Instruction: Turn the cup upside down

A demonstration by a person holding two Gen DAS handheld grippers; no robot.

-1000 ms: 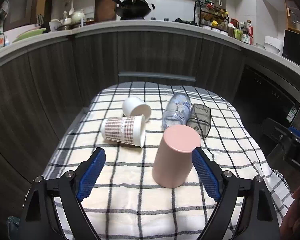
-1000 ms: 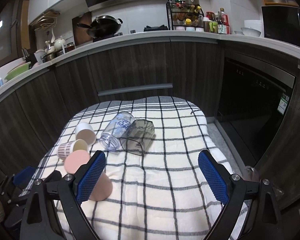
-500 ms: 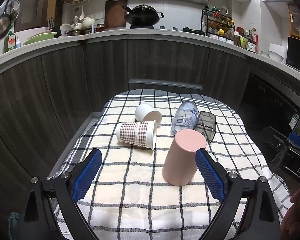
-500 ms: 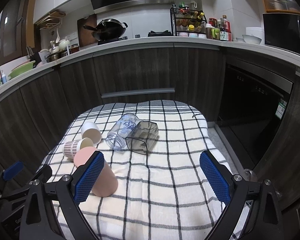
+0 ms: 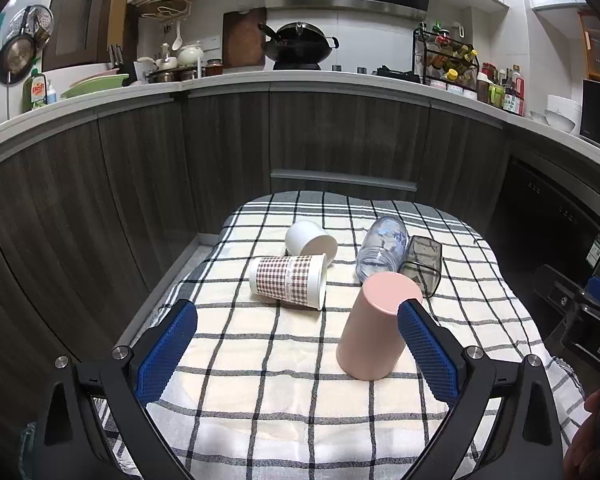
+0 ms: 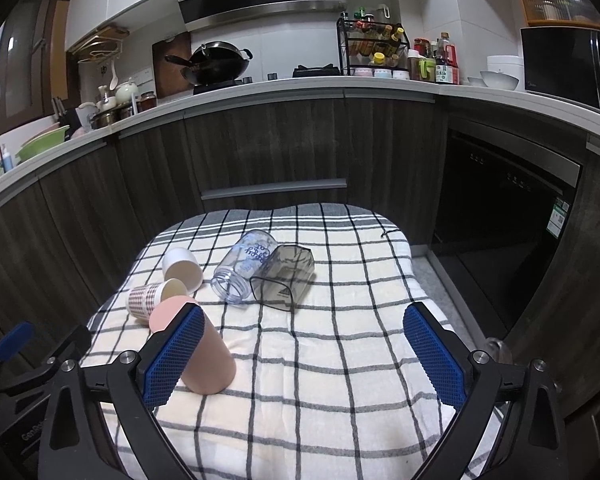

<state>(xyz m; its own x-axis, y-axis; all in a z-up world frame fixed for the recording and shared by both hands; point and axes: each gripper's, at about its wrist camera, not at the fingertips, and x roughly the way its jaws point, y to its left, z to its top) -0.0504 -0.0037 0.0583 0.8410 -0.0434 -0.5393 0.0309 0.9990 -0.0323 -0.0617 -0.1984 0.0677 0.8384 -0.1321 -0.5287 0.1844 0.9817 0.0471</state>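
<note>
A pink cup (image 5: pixel 376 326) stands upside down on the checked cloth (image 5: pixel 260 360); it also shows in the right wrist view (image 6: pixel 208 354). Behind it lie on their sides a houndstooth paper cup (image 5: pixel 288 282), a white cup (image 5: pixel 310 240), a clear printed cup (image 5: pixel 380 252) and a smoky grey cup (image 5: pixel 422 264). My left gripper (image 5: pixel 298 354) is open and empty, just in front of the pink cup. My right gripper (image 6: pixel 304 356) is open and empty, to the right of the pink cup.
Dark wood cabinets (image 5: pixel 320 140) curve around the far side of the cloth-covered table. A dishwasher front (image 6: pixel 500 220) stands at the right. The countertop (image 6: pixel 300 84) above holds a wok, bottles and bowls. The left gripper's body shows at the right wrist view's lower left (image 6: pixel 20 360).
Both grippers have drawn back and lifted from the table, so the cups look smaller and farther. The pink cup stays standing upside down, free of the fingers.
</note>
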